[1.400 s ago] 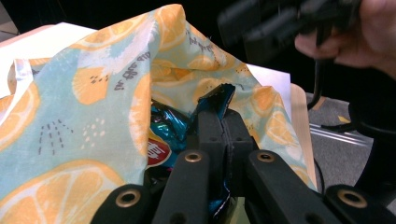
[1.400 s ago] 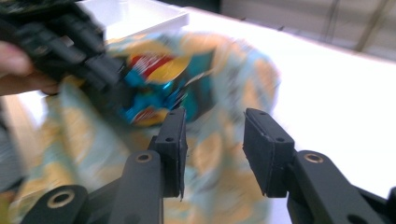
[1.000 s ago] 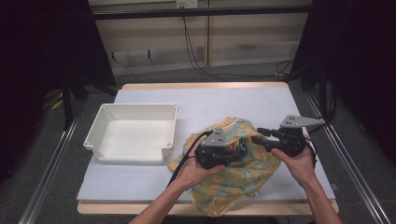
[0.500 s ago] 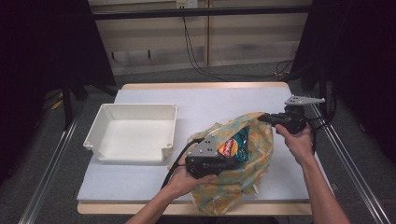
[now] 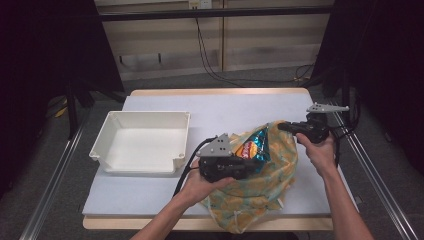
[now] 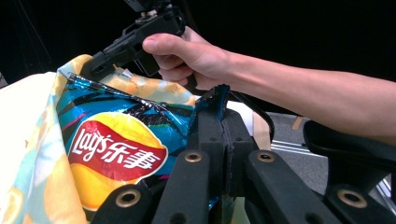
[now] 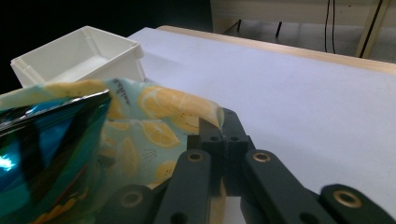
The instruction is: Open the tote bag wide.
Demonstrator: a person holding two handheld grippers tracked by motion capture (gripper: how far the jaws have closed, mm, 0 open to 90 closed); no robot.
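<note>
A: Going left to right, what is there?

B: A white rectangular plastic bin [image 5: 142,141] stands empty at the left of the pale sheet-covered table [image 5: 225,110]. Just right of it, the left gripper [image 5: 239,167] has its jaws pressed together on the corner of a shiny blue-and-yellow Lay's crisp packet [image 6: 112,149].

A: And where is the packet?

B: Half out of a lemon-print fabric bag [image 5: 260,192] at the near right of the table, its long axis running up and away from the left gripper. The right gripper [image 7: 219,133], farther right, is pinching the bag's rim [image 7: 205,109] and holding the mouth open.

A: So the next pull?

B: Probably leftward, since the bin lies left of the left gripper with bare tabletop between. Dark curtains and floor cables surround the table.
</note>
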